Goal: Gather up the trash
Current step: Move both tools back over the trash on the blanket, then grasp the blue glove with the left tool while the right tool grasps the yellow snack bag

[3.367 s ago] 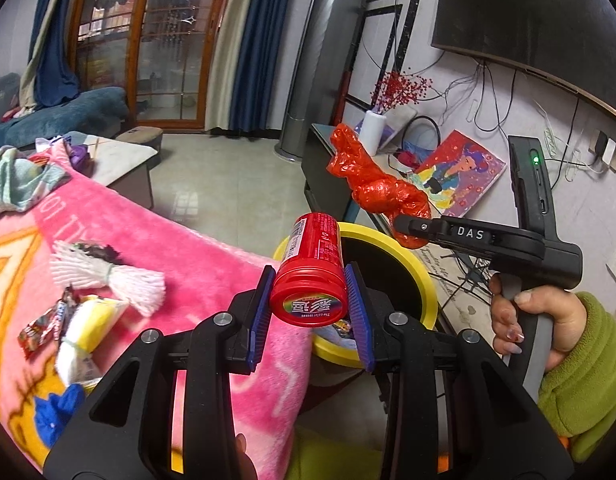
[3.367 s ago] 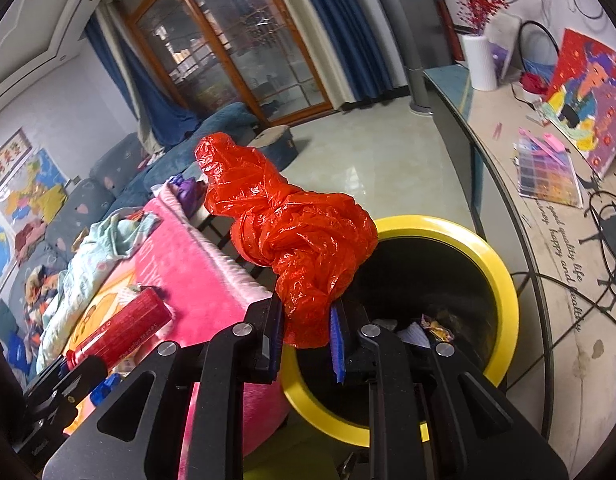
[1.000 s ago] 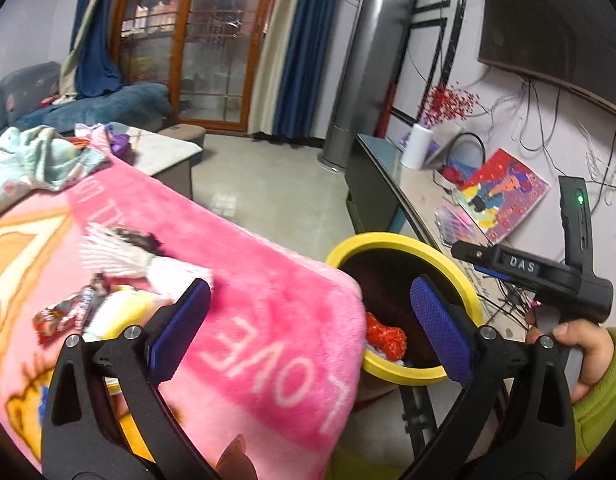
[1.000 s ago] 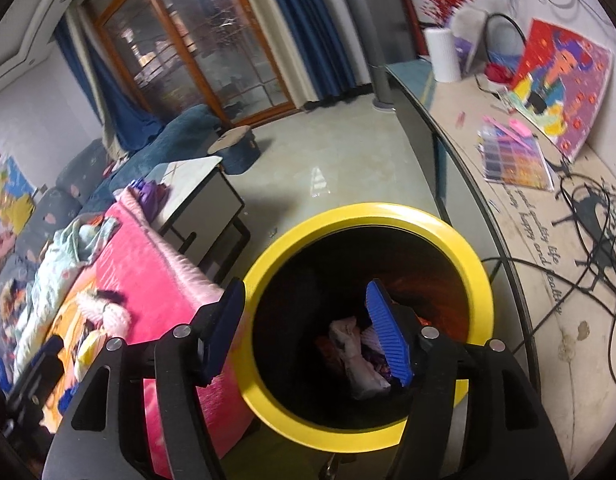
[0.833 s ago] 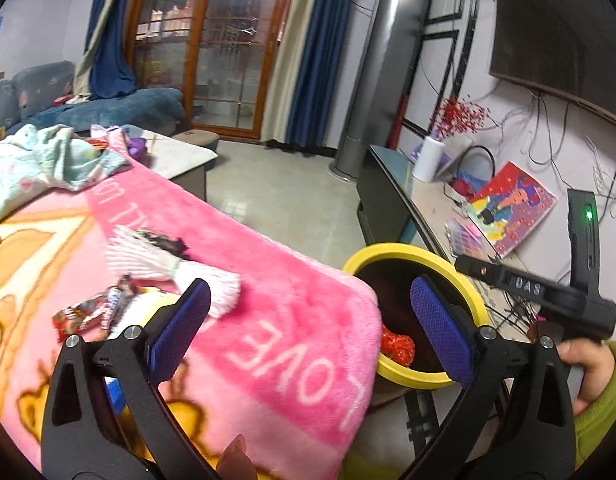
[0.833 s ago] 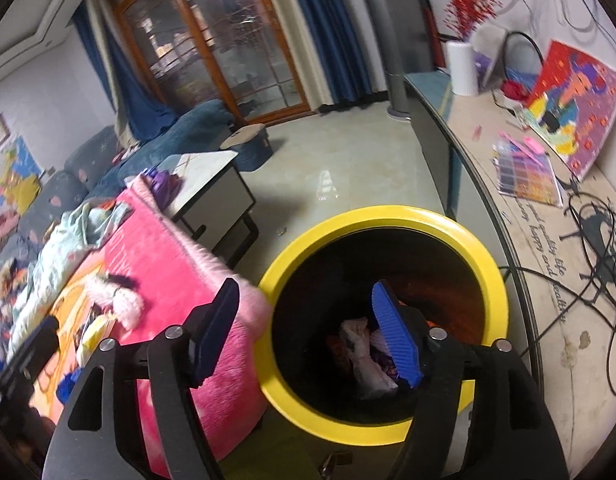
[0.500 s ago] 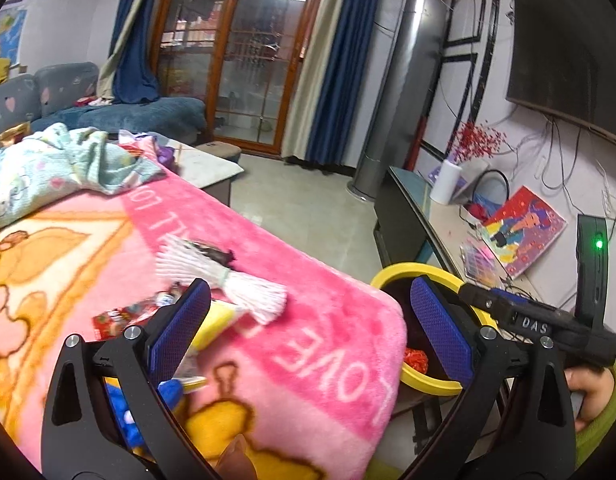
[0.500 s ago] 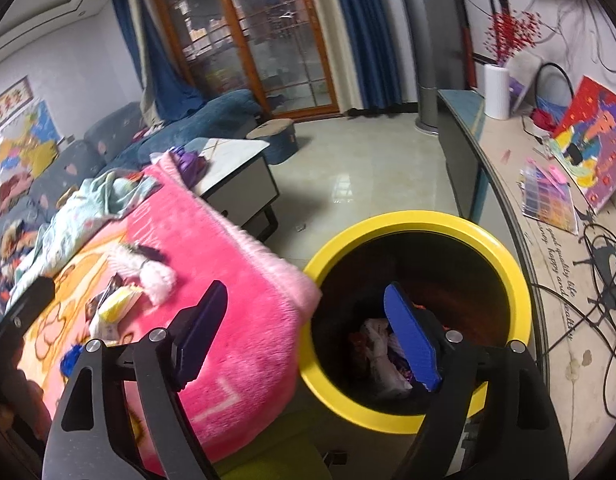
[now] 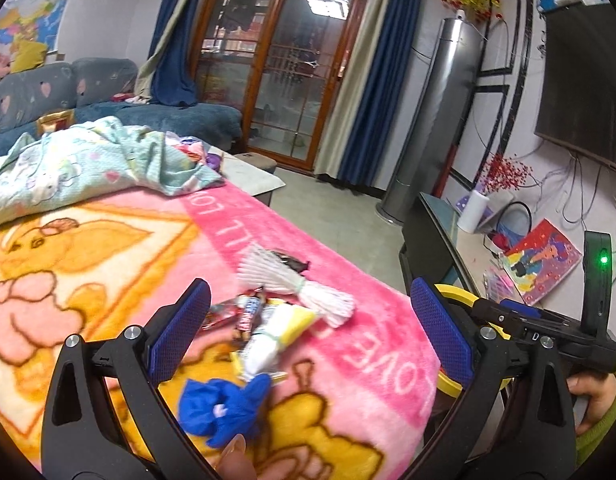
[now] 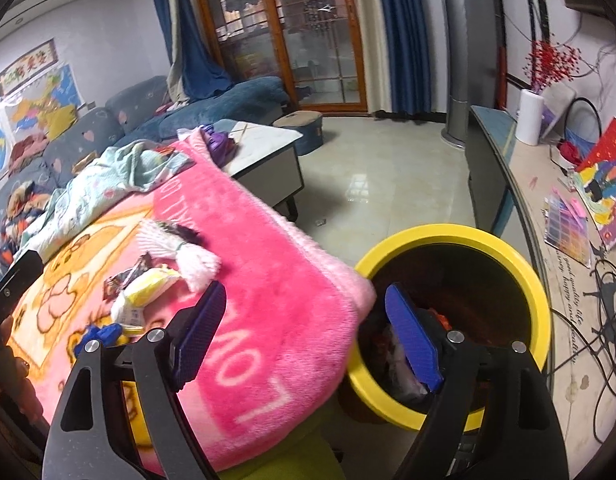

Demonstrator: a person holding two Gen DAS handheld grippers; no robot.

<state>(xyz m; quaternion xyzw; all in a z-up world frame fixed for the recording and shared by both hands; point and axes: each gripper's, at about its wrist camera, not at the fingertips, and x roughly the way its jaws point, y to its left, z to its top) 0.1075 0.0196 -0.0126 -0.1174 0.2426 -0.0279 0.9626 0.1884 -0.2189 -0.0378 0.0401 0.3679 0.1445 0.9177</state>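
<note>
while hidden from the left view, bin contents under wide, empty right claw; left claw wide, empty.

From my left wrist view the yellow bin is mostly hidden behind the left gripper; I see only slivers of rim past the blanket corner. I can't read the print on the snack wrappers: too small, blurred. The blue scrap is partly covered by a fingertip at the frame's bottom edge. From my right wrist view the bin's contents sit in shadow behind my right gripper's pad; I can't tell the pieces apart. The blanket's near edge runs out of frame.
</note>
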